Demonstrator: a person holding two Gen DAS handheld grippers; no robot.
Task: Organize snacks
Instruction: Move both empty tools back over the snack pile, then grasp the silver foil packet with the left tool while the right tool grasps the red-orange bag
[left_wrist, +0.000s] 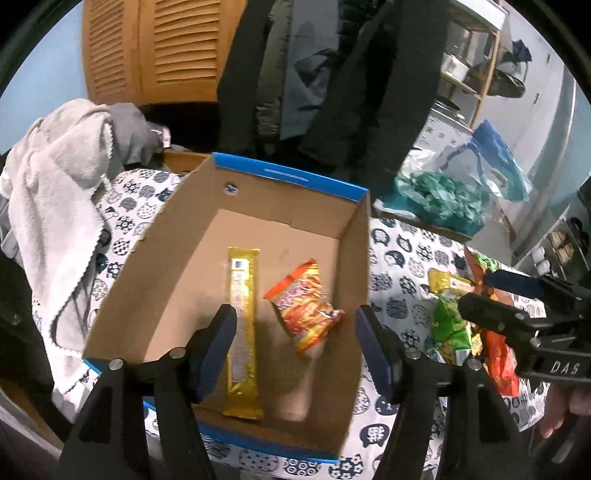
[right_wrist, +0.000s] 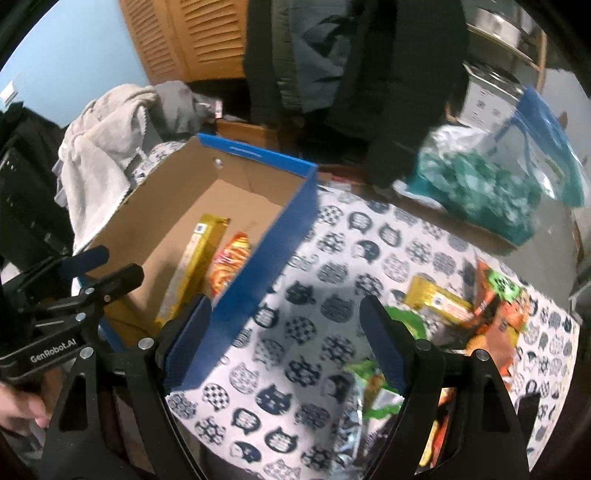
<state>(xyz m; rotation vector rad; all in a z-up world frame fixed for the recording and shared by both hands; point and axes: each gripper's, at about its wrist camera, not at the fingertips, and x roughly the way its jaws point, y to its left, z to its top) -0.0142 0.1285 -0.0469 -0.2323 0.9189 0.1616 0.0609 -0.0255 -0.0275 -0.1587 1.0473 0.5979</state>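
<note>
A cardboard box with blue rim sits on the cat-print tablecloth; it also shows in the right wrist view. Inside lie a long yellow snack bar and an orange snack packet, which looks blurred, as if moving. My left gripper is open and empty above the box. My right gripper is open and empty over the cloth, right of the box. A pile of loose snacks lies to the right: green packet, yellow bar, orange packet.
A grey-white towel hangs left of the box. A clear blue-edged bag and green bundle sit at the back right. Dark coats hang behind the table. The cat-print cloth lies between box and snack pile.
</note>
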